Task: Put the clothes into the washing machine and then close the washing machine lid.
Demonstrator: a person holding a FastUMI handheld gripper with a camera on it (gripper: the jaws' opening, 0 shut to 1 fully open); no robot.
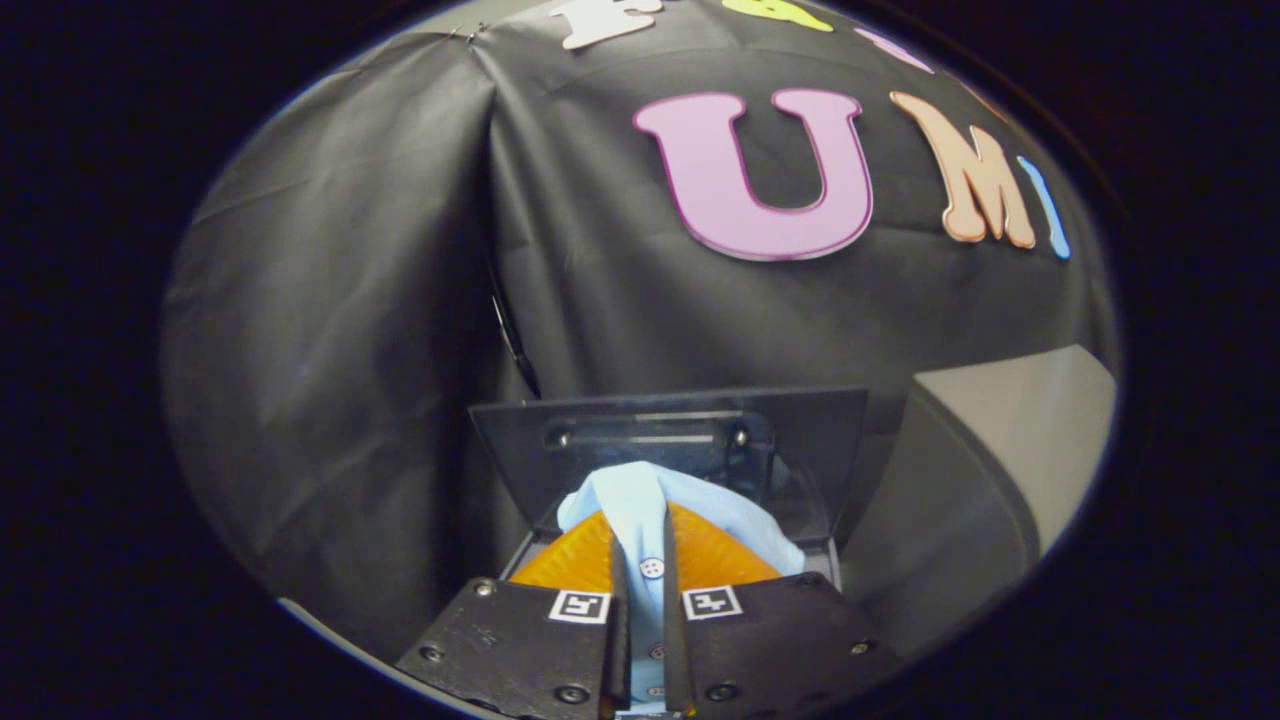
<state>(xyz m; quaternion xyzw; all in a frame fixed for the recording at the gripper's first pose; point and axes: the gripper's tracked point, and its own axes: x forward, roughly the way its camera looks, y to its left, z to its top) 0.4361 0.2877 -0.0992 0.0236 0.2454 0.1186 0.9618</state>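
Clothes (640,505), a pale buttoned shirt pinched between the nearly closed jaws, hang before the washing machine's raised lid (670,440); trailing fabric might snag its rim.

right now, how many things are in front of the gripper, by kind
clothes: 1, light blue shirt pinched between the gripper fingers
washing machines: 1, washing machine with its clear lid raised, just beyond the fingers
tables: 1, grey table beside it
total: 3
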